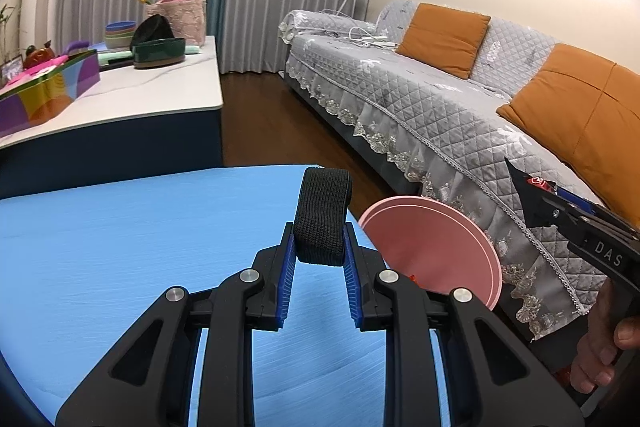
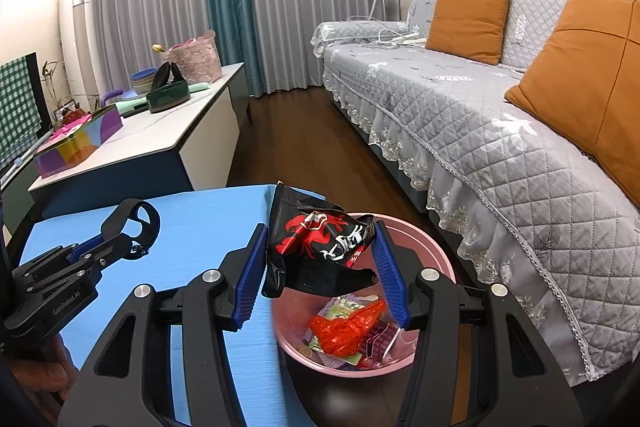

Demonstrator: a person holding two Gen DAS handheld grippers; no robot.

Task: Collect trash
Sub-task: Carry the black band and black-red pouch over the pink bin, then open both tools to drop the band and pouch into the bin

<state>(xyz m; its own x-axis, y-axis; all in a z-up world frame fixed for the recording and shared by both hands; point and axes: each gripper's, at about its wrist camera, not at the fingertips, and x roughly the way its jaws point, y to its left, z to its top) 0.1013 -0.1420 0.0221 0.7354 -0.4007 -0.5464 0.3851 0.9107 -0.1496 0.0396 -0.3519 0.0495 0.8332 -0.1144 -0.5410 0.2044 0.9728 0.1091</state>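
Note:
My left gripper [image 1: 319,241] is shut on a black elastic band loop [image 1: 325,203] and holds it over the blue table [image 1: 120,247]. In the right wrist view the same gripper [image 2: 120,241] and band [image 2: 134,217] sit at the left. My right gripper [image 2: 320,255] is shut on a crumpled black and red snack wrapper [image 2: 320,243]. It hangs above the pink bin [image 2: 438,251], which stands beside the table's right edge. Inside the bin lie a red plastic wrapper [image 2: 344,327] and several other scraps. In the left wrist view the pink bin [image 1: 440,239] is on the right, and the right gripper [image 1: 556,203] is beyond it.
A grey quilted sofa [image 2: 480,115] with orange cushions [image 2: 468,23] runs along the right. A white cabinet [image 2: 168,143] at the left carries a colourful box [image 2: 76,143], bowls and a pink basket. Dark wood floor [image 2: 304,147] lies between them. A person's hand [image 1: 600,347] grips the right tool.

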